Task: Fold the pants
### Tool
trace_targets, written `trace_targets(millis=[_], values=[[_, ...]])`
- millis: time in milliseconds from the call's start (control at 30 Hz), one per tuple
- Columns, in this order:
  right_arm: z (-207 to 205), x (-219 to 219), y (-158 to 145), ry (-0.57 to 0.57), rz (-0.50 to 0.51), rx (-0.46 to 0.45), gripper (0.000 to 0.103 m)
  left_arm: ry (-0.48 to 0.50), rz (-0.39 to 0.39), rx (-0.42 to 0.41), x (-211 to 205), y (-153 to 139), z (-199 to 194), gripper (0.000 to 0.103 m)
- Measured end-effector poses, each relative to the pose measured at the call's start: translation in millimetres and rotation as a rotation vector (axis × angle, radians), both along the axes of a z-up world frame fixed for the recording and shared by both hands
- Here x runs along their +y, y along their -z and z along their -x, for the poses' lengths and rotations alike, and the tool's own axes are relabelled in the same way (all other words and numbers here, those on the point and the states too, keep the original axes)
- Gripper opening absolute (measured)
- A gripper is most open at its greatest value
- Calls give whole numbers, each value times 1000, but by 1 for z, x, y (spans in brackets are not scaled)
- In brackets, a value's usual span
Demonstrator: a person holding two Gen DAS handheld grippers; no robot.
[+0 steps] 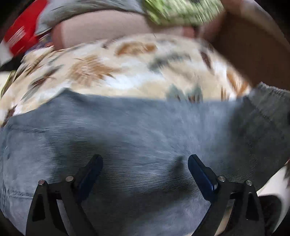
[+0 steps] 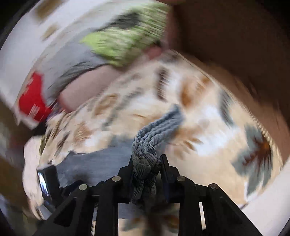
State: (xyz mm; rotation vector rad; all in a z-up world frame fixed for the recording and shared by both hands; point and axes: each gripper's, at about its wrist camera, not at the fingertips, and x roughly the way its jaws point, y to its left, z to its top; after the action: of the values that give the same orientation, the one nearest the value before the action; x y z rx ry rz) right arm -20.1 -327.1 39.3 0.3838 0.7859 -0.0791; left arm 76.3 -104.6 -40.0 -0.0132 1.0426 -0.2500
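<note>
Right wrist view: my right hand-held gripper [image 2: 145, 164] clenches the pants' [image 1: 126, 130] bunched waistband above the patterned blanket [image 1: 112, 72], left hand-held gripper [image 1: 145, 163] spread wide over them; next, I'd judge, carry the fold across.

place: home, likely a bedroom | signs: soft bed under a leaf-print blanket [image 1: 126, 72] | loose clothes [image 1: 181, 10] piled at its far edge

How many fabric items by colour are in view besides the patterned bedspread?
Grey-blue: 1, the pants, bunched in the right gripper
Green: 1, blurred cloth
Red: 1, item with white print
Grey: 1, cloth by the red item
Total: 4
</note>
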Motion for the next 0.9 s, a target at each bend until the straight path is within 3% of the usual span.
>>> trace_targets(millis=[100, 167, 333, 400, 500, 633, 733, 767, 833, 867, 900], values=[[-6, 76, -19, -152, 94, -71, 26, -122, 57, -77, 58, -26, 12, 95], [-7, 122, -11, -247, 128, -82, 26, -216, 61, -112, 102, -37, 21, 95], [-13, 196, 64, -399, 81, 24, 31, -382, 52, -118, 174, -40, 37, 95], [-21, 210, 104, -460, 50, 124, 59, -385, 61, -105, 177, -40, 38, 95], [-9, 198, 102, -461, -28, 63, 67, -327, 79, -118, 158, -48, 37, 95], [9, 136, 86, -372, -290, 29, 68, -201, 130, -147, 107, -61, 36, 95], [15, 86, 79, -256, -400, -15, 68, -114, 97, -128, 70, -47, 35, 95], [12, 69, 84, -245, -479, -20, 68, -102, 58, -112, 61, -37, 33, 95], [-2, 56, 107, -268, -625, 55, 71, -68, -84, 1, 44, 4, 26, 95], [-13, 51, 131, -257, -657, 176, 71, -51, -129, 63, 41, 23, 23, 95], [-15, 46, 141, -248, -650, 235, 63, -39, -149, 70, 40, 35, 24, 96]])
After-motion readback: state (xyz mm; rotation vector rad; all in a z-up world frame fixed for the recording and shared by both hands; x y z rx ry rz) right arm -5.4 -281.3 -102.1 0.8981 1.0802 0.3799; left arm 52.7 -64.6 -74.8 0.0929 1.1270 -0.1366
